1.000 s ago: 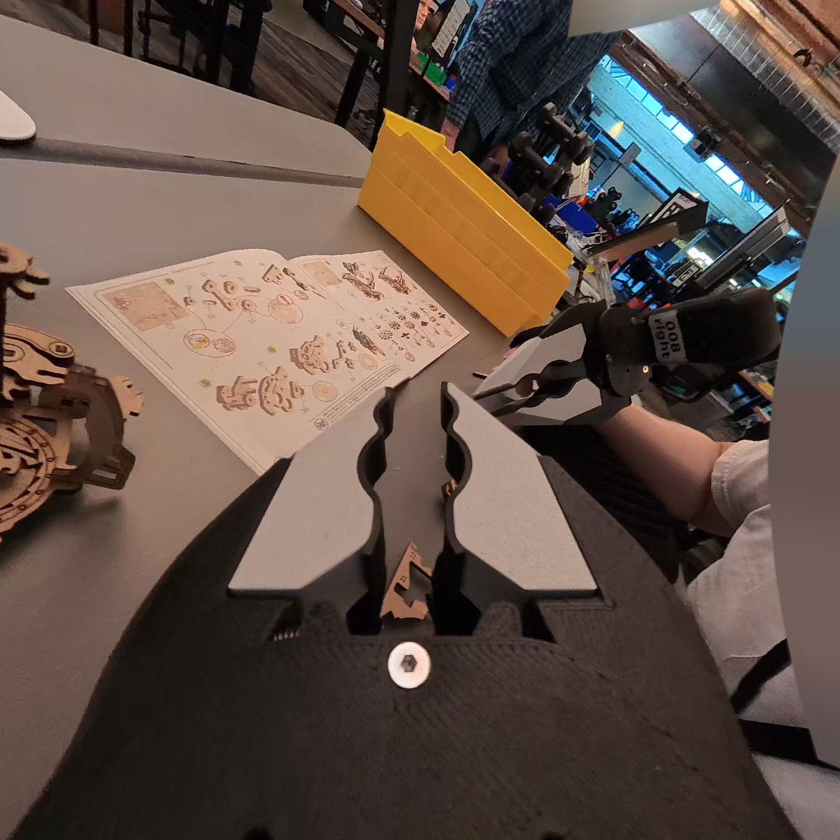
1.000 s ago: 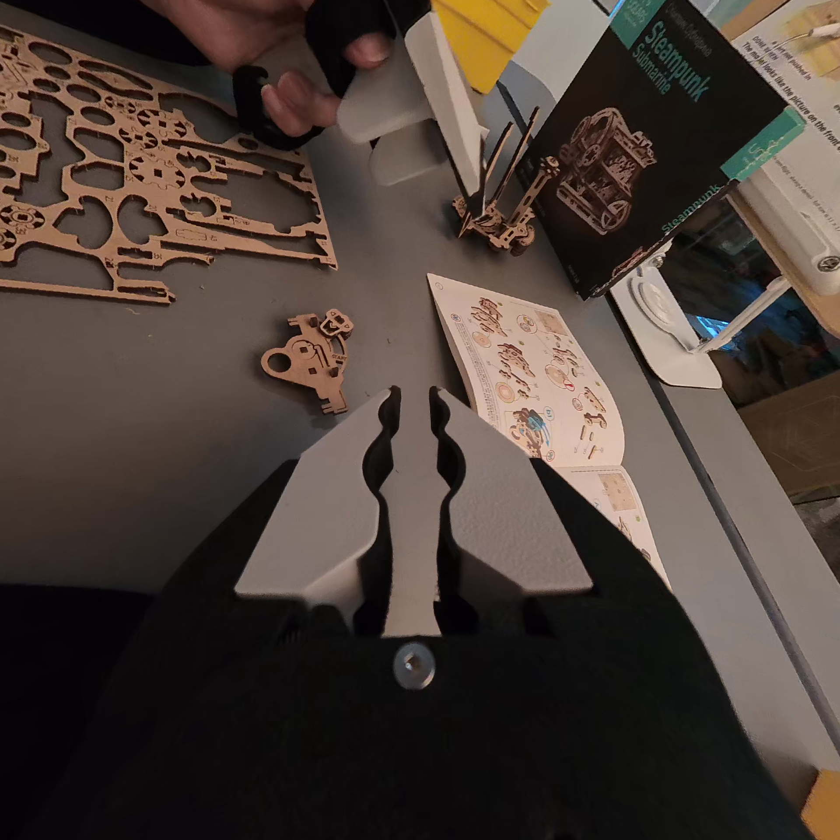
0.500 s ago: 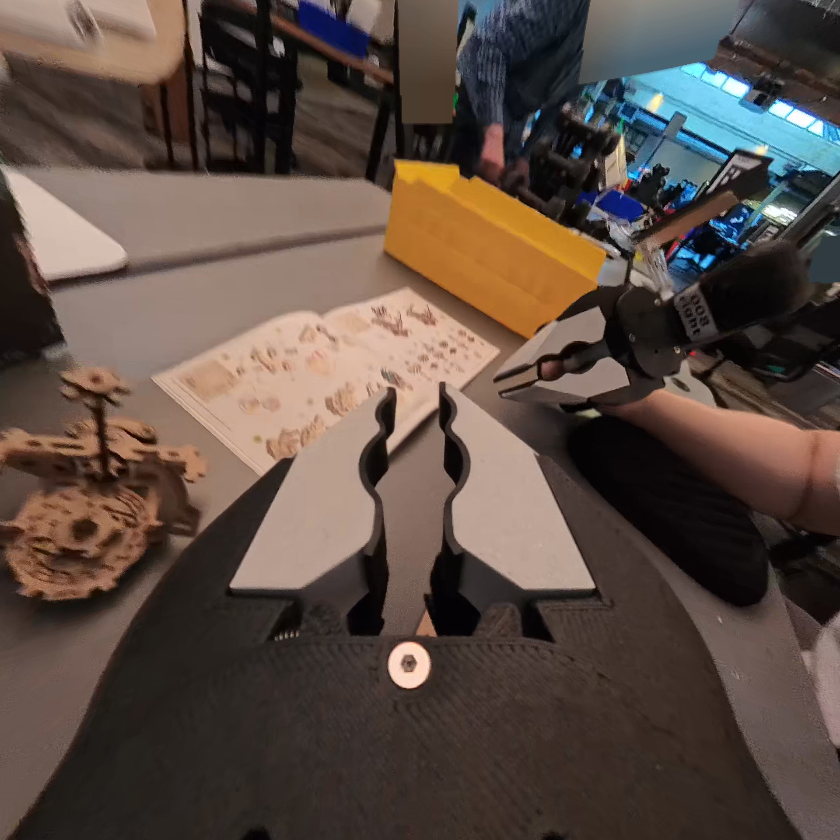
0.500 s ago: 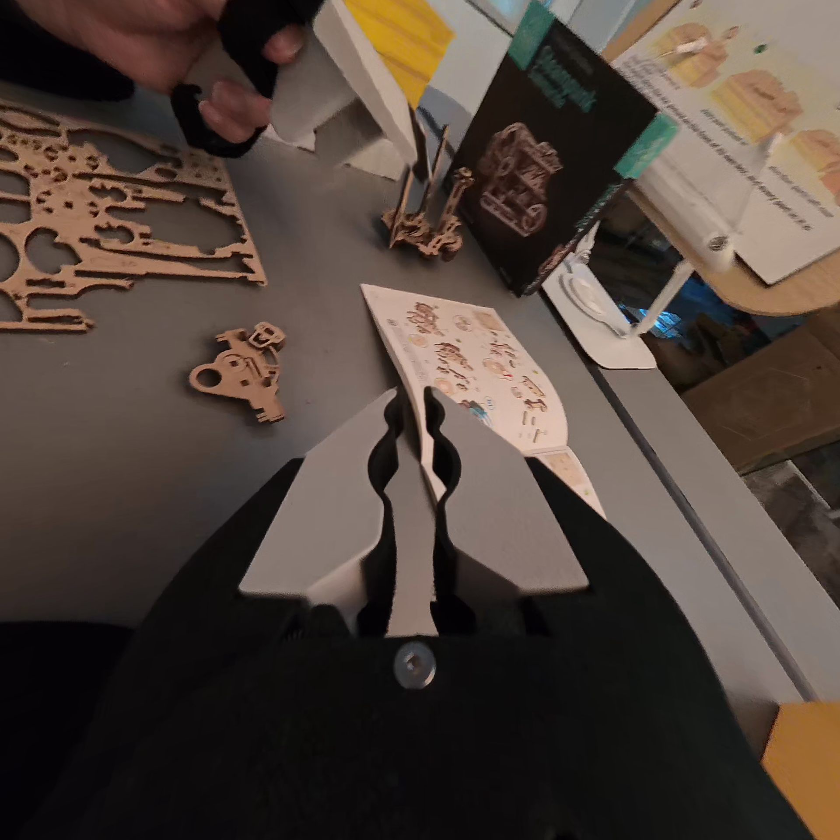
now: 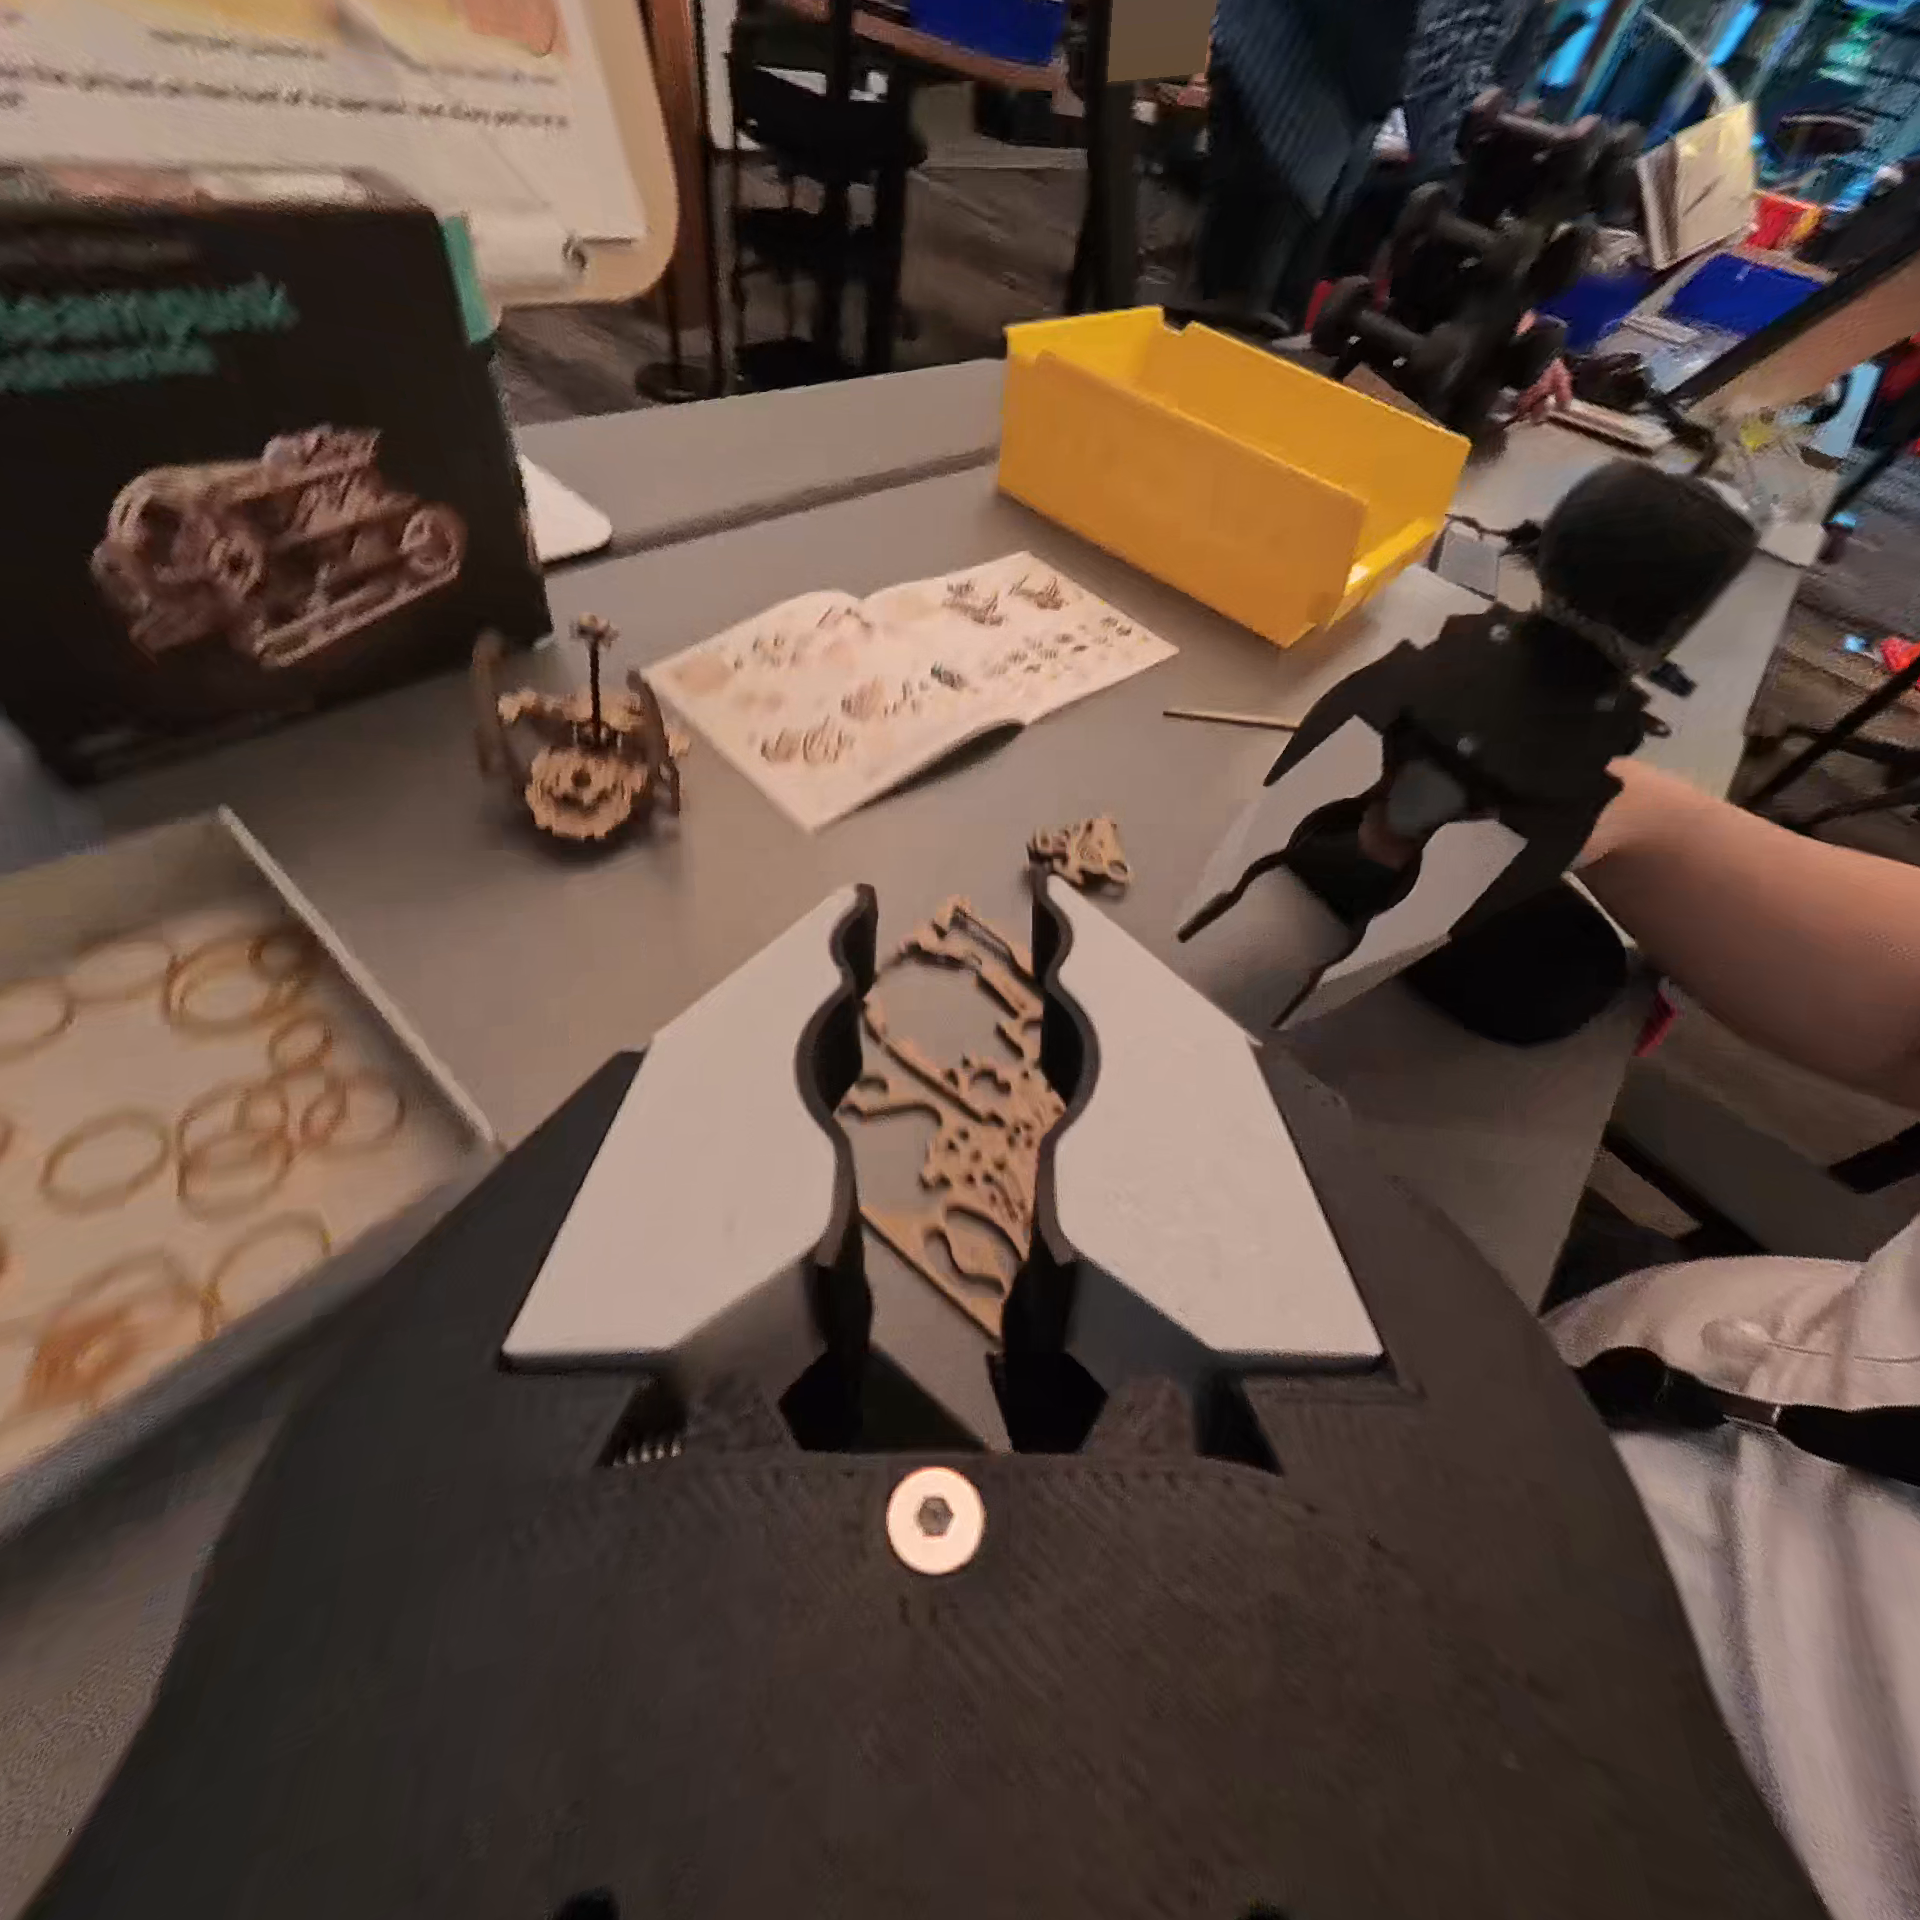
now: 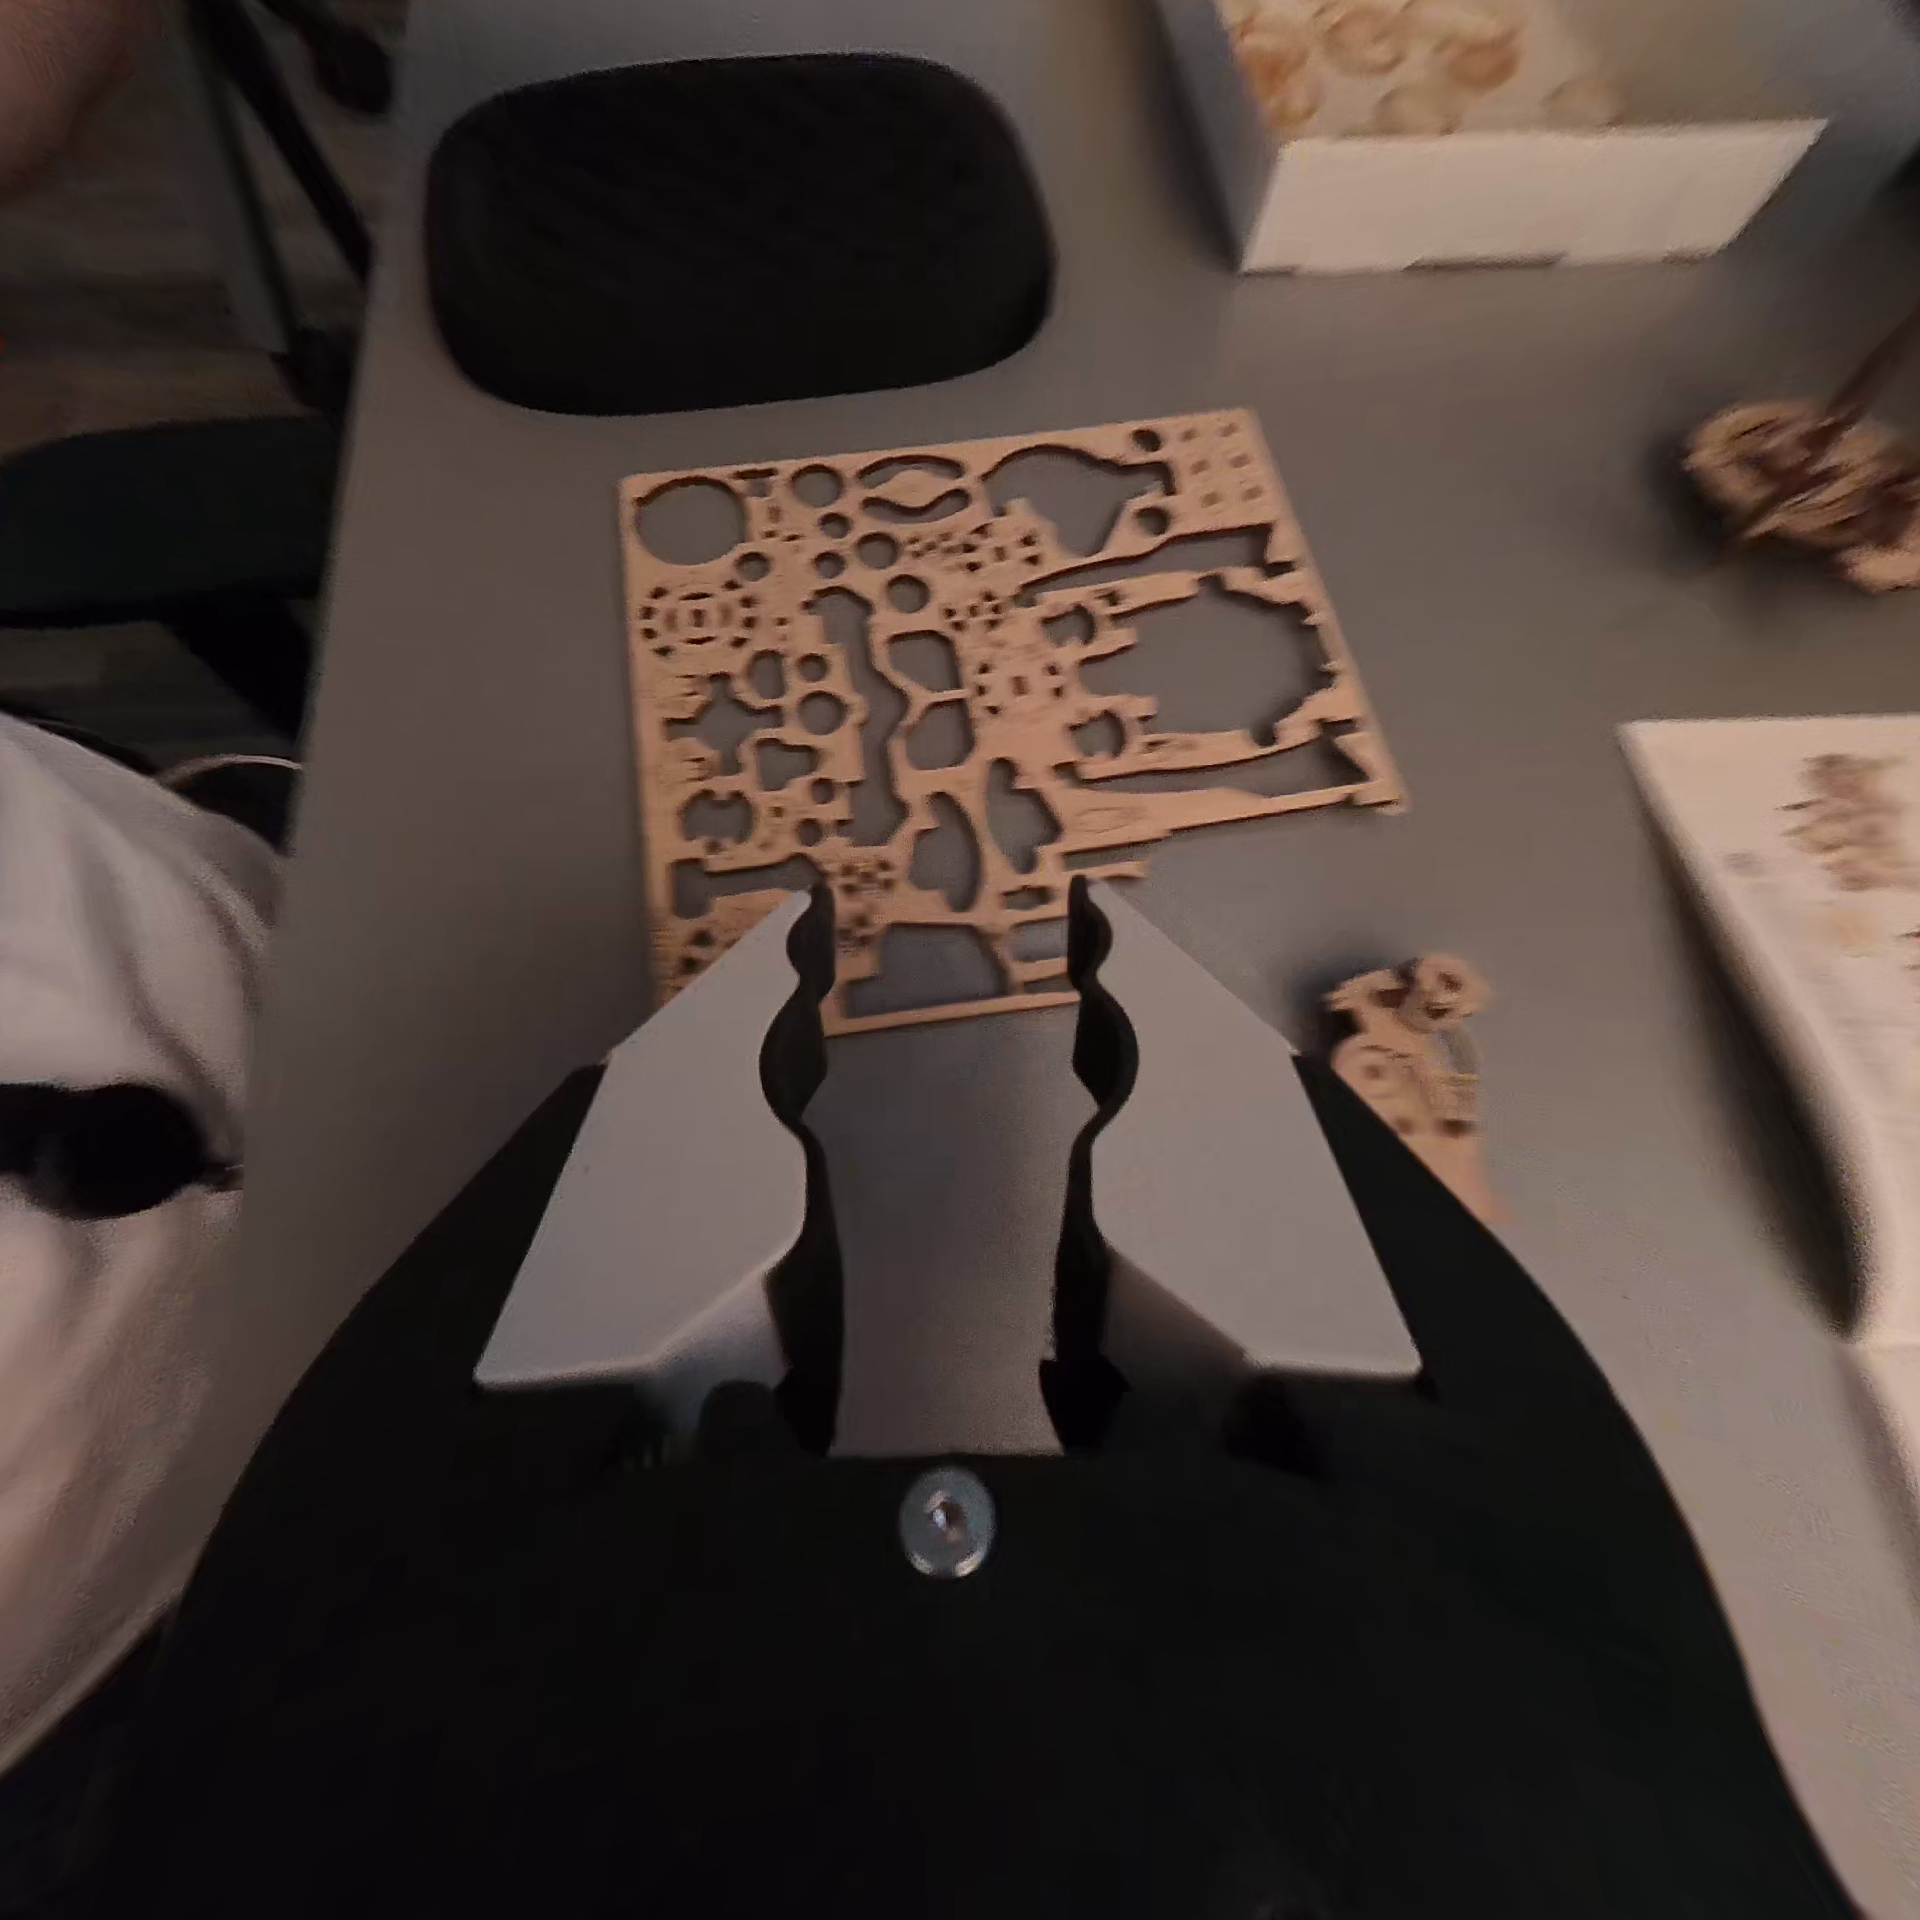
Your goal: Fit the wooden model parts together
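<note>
A flat wooden parts sheet (image 6: 966, 665) with many punched-out holes lies on the grey table (image 6: 468, 727). My right gripper (image 6: 951, 894) is open and empty, its tips just above the sheet's near edge. A small wooden sub-assembly (image 6: 1403, 1029) lies right of it. My left gripper (image 5: 945, 904) is open and empty above the same sheet (image 5: 971, 1153), which shows through the gap. The sub-assembly (image 5: 1081, 852) lies just beyond its right fingertip. The partly built wooden model (image 5: 582, 748) stands farther left. The right gripper (image 5: 1236, 977) points down at the table.
An open instruction booklet (image 5: 904, 665), a yellow bin (image 5: 1216, 478) and the black kit box (image 5: 239, 488) stand at the back. A white tray of rubber bands (image 5: 187, 1122) is at the left. A black pad (image 6: 727, 229) lies by the table edge. The left gripper's tips are roughly 20 centimeters from the right gripper's. Both grippers' tips are roughly 25 centimeters from the partly built wooden model (image 5: 582, 748).
Both grippers swung round to the wooden sheet. The right jaws opened much wider and the left jaws a little. The left view pulled back, so more of the table shows.
</note>
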Demonstrator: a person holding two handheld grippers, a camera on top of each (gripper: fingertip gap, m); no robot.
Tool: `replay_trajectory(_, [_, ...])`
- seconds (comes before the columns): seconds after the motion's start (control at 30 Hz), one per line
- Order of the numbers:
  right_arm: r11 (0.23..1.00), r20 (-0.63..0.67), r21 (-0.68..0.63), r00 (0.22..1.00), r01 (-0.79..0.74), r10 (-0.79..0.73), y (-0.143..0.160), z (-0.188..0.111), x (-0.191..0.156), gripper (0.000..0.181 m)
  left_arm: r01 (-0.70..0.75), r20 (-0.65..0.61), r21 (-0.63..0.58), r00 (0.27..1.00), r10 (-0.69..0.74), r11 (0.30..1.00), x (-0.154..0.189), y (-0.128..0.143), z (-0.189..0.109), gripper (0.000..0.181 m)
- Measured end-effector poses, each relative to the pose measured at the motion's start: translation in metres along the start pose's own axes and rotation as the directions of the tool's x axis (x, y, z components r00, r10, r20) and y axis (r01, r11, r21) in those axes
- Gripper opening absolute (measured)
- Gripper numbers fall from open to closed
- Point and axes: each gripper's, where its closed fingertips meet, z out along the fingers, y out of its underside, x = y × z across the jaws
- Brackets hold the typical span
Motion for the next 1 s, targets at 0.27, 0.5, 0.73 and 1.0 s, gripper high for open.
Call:
replay_trajectory(0.27, [0.995, -0.113, 0.021, 0.989, 0.101, -0.098, 0.004, -0.002, -0.057, 0.05, 0.085, 0.067, 0.068, 0.994, -0.089, 0.994, 0.045, 0.058, -0.052, 0.033])
replay_trajectory(0.5, [0.997, -0.174, -0.019, 0.982, 0.071, -0.073, 0.011, 0.003, -0.06, 0.051, 0.13, 0.091, 0.094, 0.986, -0.138, 0.987, 0.081, 0.083, -0.072, 0.034])
replay_trajectory(0.73, [0.995, -0.139, -0.099, 0.99, -0.023, 0.009, 0.022, 0.012, -0.052, 0.058, 0.2, 0.123, 0.082, 0.97, -0.209, 0.976, 0.067, 0.104, -0.071, 0.035])
replay_trajectory(1.0, [0.979, -0.053, -0.142, 0.989, -0.146, 0.14, 0.026, 0.02, -0.044, 0.056, 0.222, 0.102, 0.06, 0.968, -0.228, 0.973, 0.047, 0.091, -0.06, 0.034])
